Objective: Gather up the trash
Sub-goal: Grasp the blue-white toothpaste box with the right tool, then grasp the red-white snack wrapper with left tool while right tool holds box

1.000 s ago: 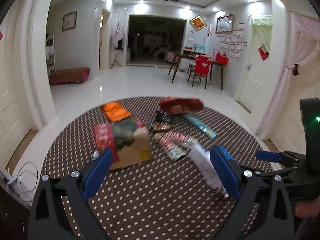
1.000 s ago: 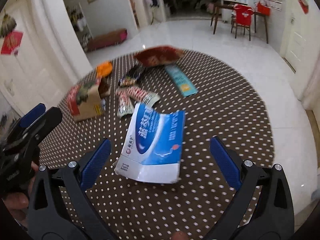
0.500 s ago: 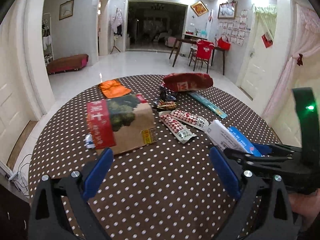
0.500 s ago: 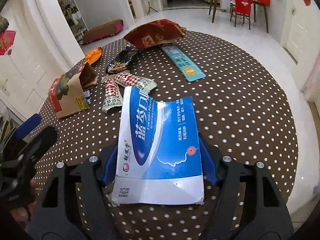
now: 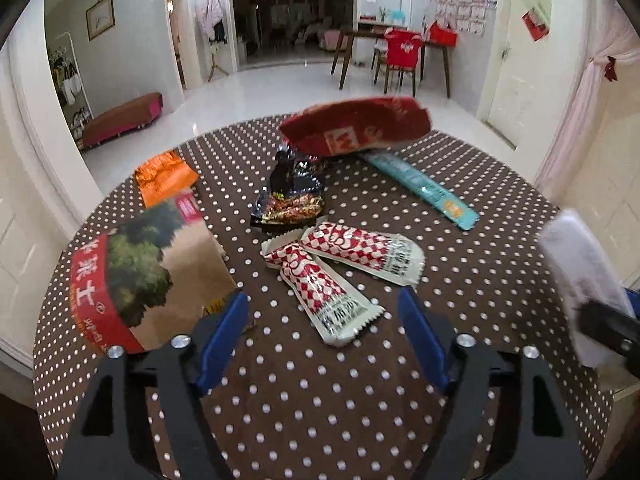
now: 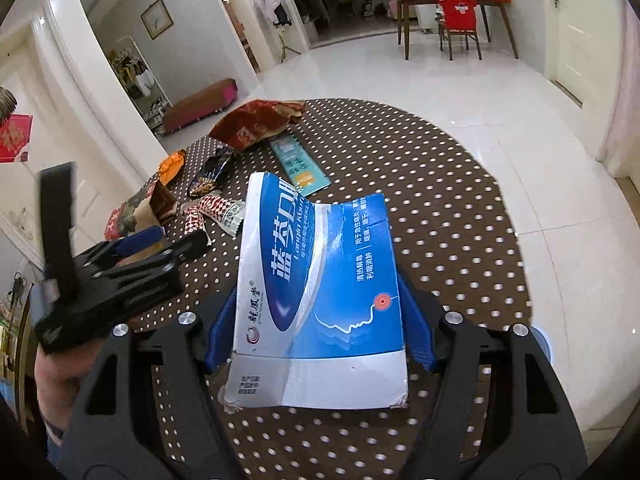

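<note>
Blue box (image 6: pixel 320 296) now clamped in right tool (image 6: pixel 318 320), up off surface (image 6: pixel 460 240); left tool (image 5: pixel 322 332) empty, closing w/ wrapper (image 5: pixel 320 296) between jaws, beside box.

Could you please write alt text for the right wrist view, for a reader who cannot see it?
The right gripper has its jaws shut on a flattened blue and white box above a round, polka-dotted brown table. Snack wrappers lie beyond; the left gripper enters at left.

Polka-dot table (image 5: pixel 480 280), red chair (image 5: pixel 402 50), bench (image 5: pixel 124 118).
</note>
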